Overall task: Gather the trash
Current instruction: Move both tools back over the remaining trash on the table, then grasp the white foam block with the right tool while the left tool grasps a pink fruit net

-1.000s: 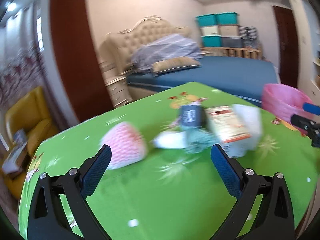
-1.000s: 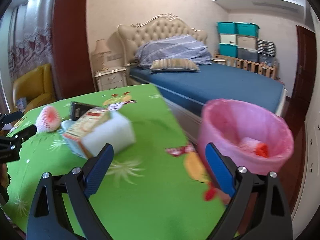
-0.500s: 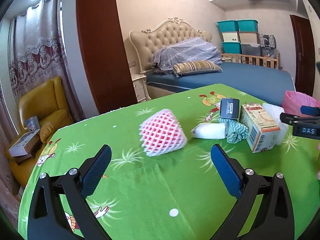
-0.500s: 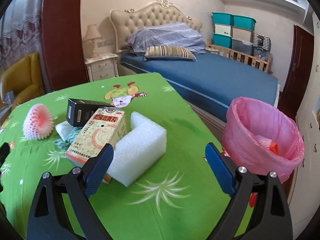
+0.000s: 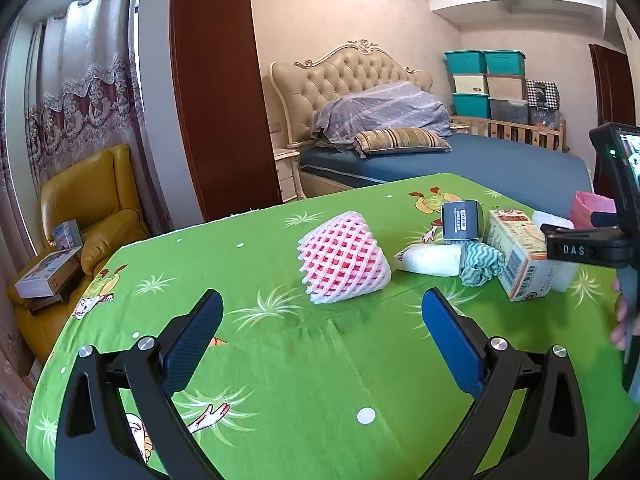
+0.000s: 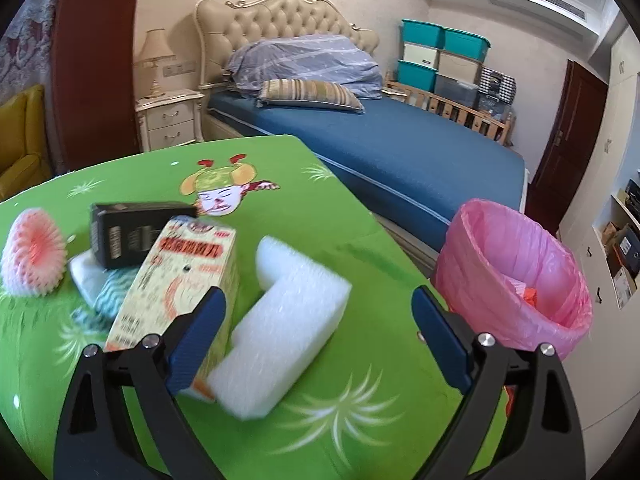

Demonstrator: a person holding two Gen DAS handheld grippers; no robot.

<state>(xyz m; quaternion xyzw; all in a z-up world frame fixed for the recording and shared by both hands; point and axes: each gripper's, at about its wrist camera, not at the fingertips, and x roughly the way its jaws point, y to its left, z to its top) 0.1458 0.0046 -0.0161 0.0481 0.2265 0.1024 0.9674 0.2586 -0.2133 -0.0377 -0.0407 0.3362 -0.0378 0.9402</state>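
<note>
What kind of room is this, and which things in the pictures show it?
Most likely a home bedroom. There is a bed with a tufted headboard, a nightstand carrying a lamp, and stacked storage boxes by the wall.

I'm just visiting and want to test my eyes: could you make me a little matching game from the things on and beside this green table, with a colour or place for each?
Things:
1. foam fruit net
2. foam block
3. small box
4. bin liner

Descriptions:
A. black, behind the printed carton
B. pink, beside the table
C. plain white, L-shaped
D. pink-and-white mesh, off to one side

Pairs: 1-D, 2-C, 3-A, 4-B
</note>
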